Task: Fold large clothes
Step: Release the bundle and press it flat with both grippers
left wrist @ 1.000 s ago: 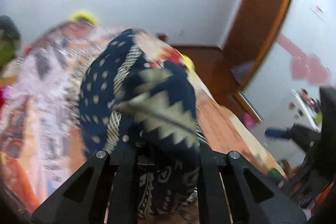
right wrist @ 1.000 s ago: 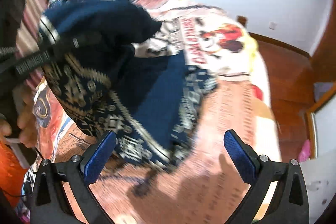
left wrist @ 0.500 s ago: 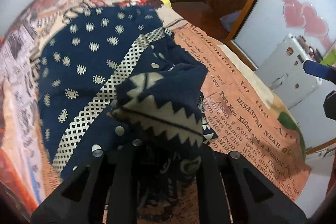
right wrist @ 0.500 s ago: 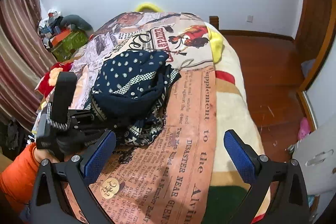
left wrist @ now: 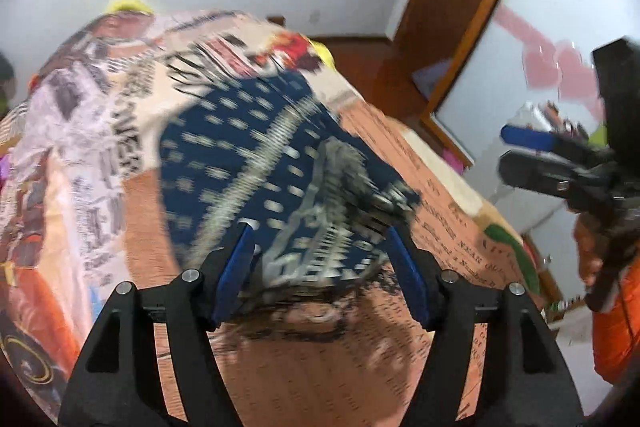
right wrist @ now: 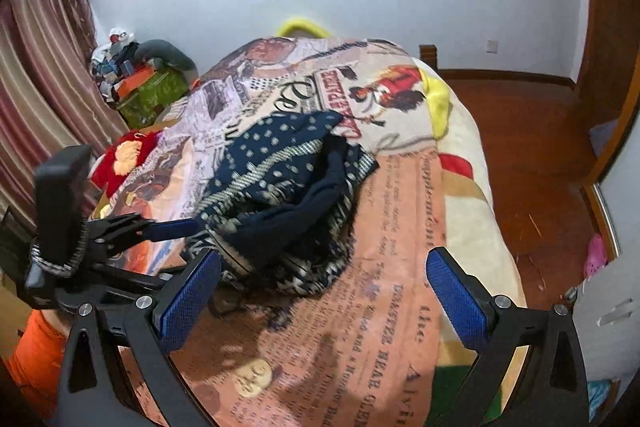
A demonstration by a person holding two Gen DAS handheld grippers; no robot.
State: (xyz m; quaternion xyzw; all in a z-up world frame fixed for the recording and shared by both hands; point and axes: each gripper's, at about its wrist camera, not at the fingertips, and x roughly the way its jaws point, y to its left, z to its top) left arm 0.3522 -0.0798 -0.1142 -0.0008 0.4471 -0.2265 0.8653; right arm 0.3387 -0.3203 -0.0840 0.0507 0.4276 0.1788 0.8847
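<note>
The garment (right wrist: 288,183), navy with white dots and a checked band, lies in a loose bundle on the bed (right wrist: 404,303), on the newsprint-pattern blanket, roughly mid-bed and towards my left. A second ago my left gripper (left wrist: 320,267) was clamped on a thick wad of it and carried it in the air; half a second ago it was low over the blanket and the wad was yet pinched. Now the jaws are opening: blue pads show on both sides and the cloth's near edge sits between them, not pressed as far as I can tell. The left view is blurred, so I can't say if a fold drags on a pad.

My right gripper (right wrist: 320,291) is spread wide with nothing in it, over bare blanket just in front of the bundle. It was just as wide and empty in both earlier views. In the right view the left gripper (right wrist: 168,231) reaches in from the left, its tip at the bundle's near-left edge.

My read: that was the drop, the cloth is released on the bed. But it's a crumpled heap, dark inner layer spilling out on top, no flat folded shape. So folding isn't done; I'd guess next comes finding an edge or corner and spreading it flat. The risk is grabbing several layers at once.
</note>
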